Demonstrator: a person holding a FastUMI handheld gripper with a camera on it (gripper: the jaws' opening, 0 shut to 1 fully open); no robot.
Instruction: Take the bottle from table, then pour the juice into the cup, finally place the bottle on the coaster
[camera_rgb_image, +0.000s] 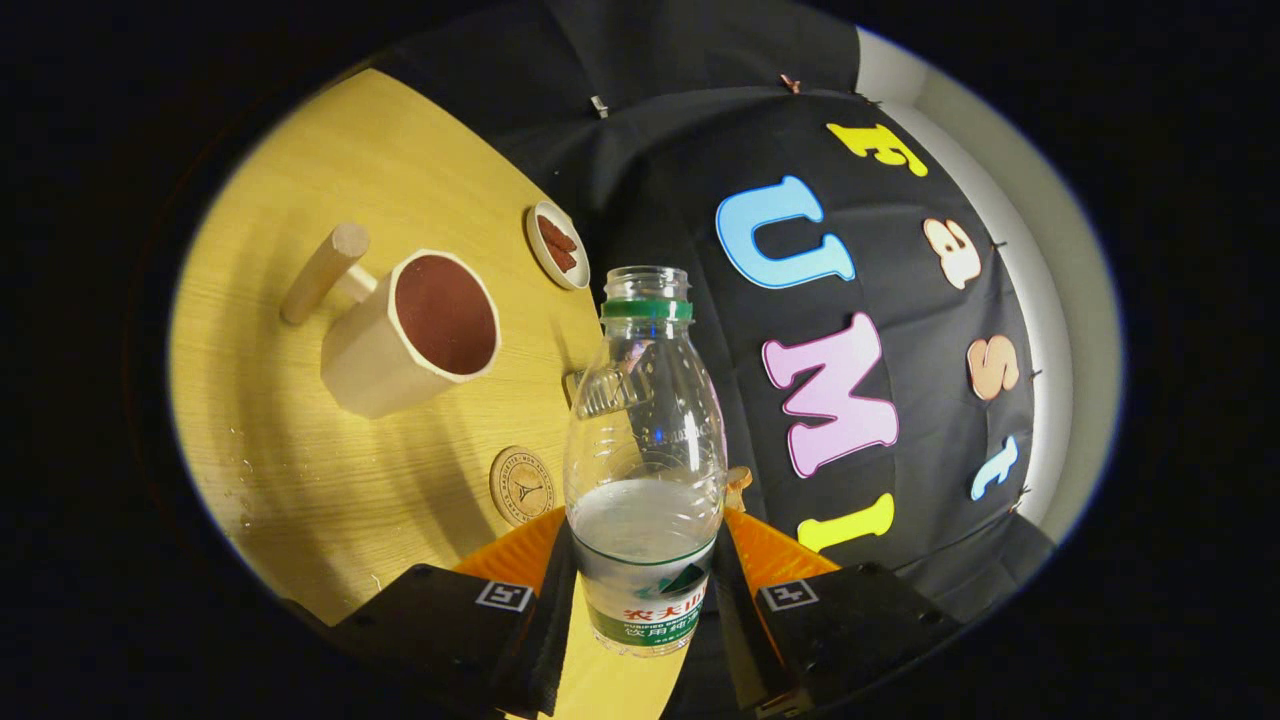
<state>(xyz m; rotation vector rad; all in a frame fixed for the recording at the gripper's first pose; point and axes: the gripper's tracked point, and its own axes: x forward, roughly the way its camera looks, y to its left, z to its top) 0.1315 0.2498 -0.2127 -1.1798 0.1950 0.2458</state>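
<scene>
Both fingers of the hand-held gripper (645, 590) are being pressed onto the uncapped bottle (645, 450) between them, apparently so that it is being carried upright and unspilled, with the cup (412, 335) and coaster (521, 485) lying ahead to the left on the table (300, 480).

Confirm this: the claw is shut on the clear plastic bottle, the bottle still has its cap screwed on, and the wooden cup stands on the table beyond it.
One thing is wrong: the clear plastic bottle has no cap; its mouth is open above the green neck ring, as the gripper view shows. The rest holds: the claw is shut on it, and the wooden cup with a handle stands on the light wooden table beyond.
</scene>
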